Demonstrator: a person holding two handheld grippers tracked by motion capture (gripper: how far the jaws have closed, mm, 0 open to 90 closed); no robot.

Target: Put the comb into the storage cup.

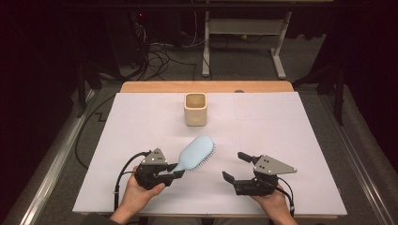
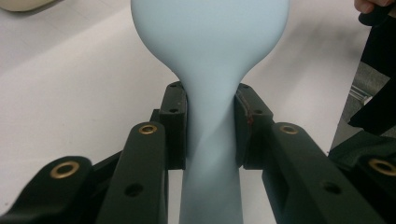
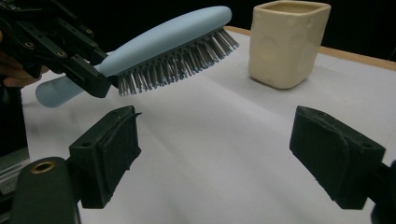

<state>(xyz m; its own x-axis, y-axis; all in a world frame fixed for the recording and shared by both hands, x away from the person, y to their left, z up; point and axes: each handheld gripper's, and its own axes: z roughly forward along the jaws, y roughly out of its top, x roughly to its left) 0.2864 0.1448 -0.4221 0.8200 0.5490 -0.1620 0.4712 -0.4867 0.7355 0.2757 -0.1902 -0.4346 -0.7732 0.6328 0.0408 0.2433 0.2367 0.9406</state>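
A pale blue hairbrush (image 1: 197, 152) hangs above the white table, bristles facing down and to the right. My left gripper (image 1: 177, 172) is shut on its handle (image 2: 210, 140), both pads pressed against the narrow neck. In the right gripper view the hairbrush (image 3: 173, 39) tilts up toward a cream square cup (image 3: 287, 42), with the left gripper (image 3: 100, 84) clamped at its lower end. The cream cup (image 1: 195, 108) stands upright near the far middle of the table. My right gripper (image 1: 233, 166) stands wide open to the right of the brush, nothing between its pads (image 3: 334, 156).
A white sheet (image 1: 291, 136) covers the table, with a wooden edge (image 1: 206, 86) at the far side. Beyond the table are a metal desk frame (image 1: 244, 42) and loose cables (image 1: 159, 56) on the floor.
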